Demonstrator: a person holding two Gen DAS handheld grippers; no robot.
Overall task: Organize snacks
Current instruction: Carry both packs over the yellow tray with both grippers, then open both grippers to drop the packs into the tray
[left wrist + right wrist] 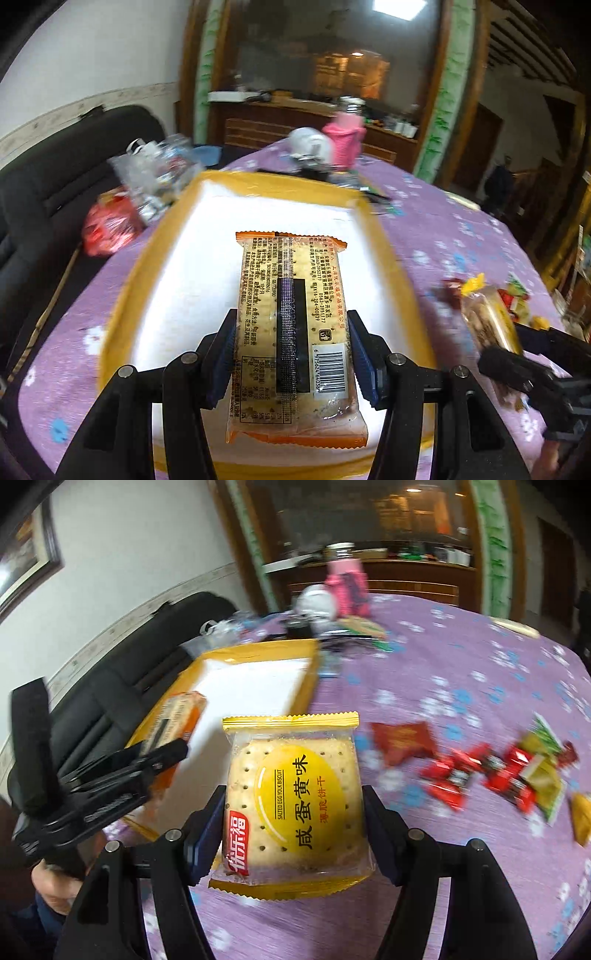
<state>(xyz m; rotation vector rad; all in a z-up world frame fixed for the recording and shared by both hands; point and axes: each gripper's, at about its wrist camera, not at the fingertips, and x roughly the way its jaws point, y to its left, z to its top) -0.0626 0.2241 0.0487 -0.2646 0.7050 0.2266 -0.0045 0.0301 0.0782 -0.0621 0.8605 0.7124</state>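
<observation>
Left gripper (291,354) grasping orange cracker pack (291,325) over tray (373,229) | right gripper (295,834) grasping yellow biscuit pack (295,805) beside tray rim

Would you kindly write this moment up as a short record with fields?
left gripper: shut on an orange biscuit packet, printed back side up, over the tray
right gripper: shut on a yellow biscuit packet, label up, over the tablecloth
tray: yellow rim, white floor, nothing visible lying in it
tablecloth: purple, flowered
loose snacks: red and green wrappers, scattered right of the tray
</observation>
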